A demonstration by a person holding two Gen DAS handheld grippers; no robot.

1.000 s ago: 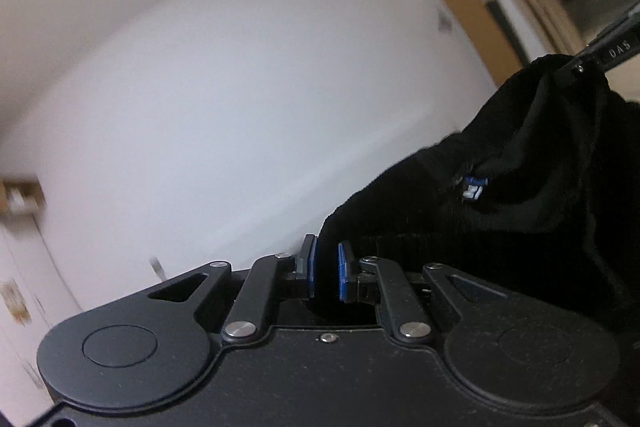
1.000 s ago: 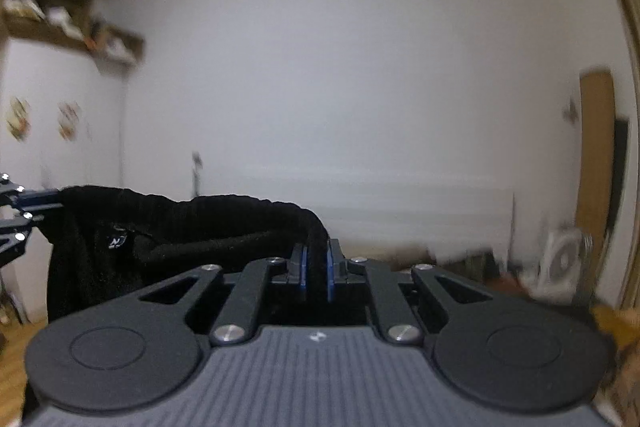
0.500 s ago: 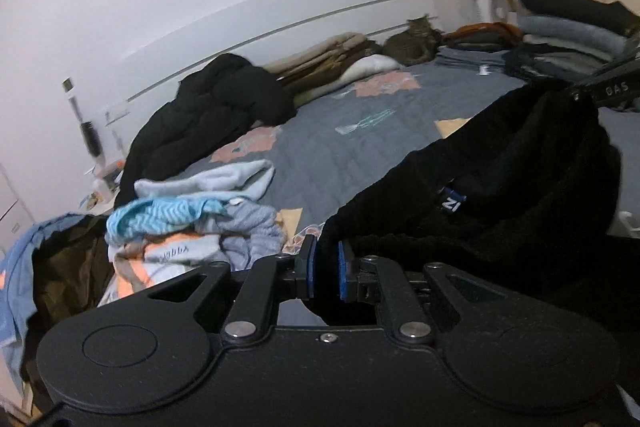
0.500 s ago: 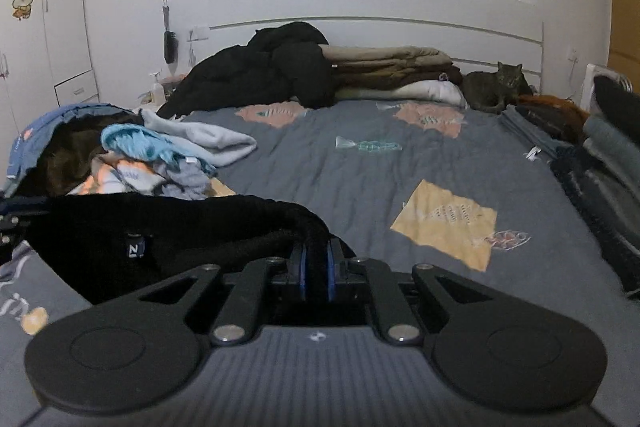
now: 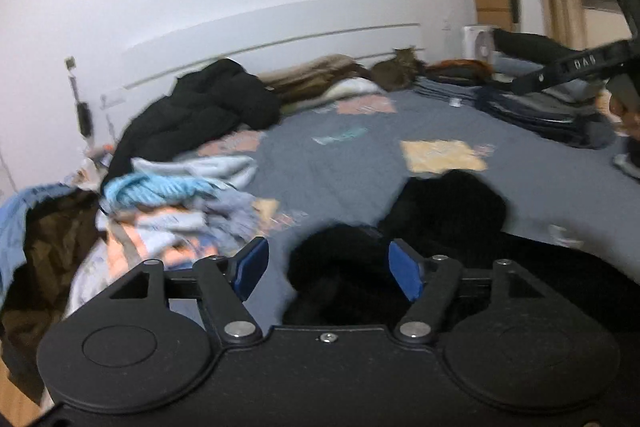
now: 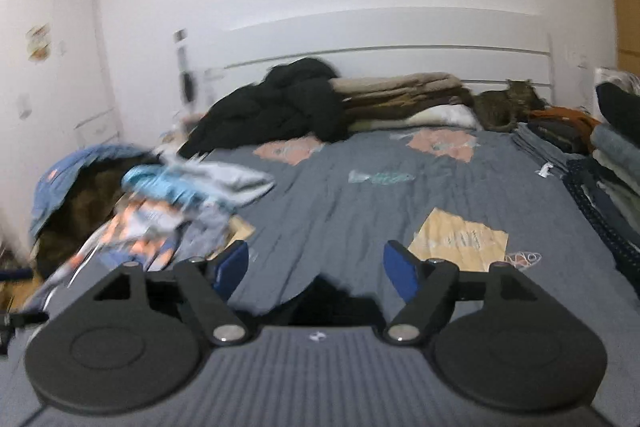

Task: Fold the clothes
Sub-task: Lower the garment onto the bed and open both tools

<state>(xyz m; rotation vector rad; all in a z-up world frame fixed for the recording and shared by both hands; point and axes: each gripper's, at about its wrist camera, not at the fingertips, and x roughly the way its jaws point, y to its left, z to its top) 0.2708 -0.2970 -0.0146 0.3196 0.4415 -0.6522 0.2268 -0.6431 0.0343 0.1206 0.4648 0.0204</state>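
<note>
Just ahead of your left gripper (image 5: 324, 269), the black fuzzy knit garment (image 5: 444, 211) lies bunched in dark humps on the grey quilted bedspread (image 5: 360, 163), a fold of it sitting between the blue pads without touching either. No label shows on it. White letters on the black bar of your right gripper (image 5: 580, 65), up to the right, read roughly "DAS", though blurred. Both grippers stand spread wide and hold nothing. Below your right gripper (image 6: 316, 269), only a dark edge of the garment shows.
</note>
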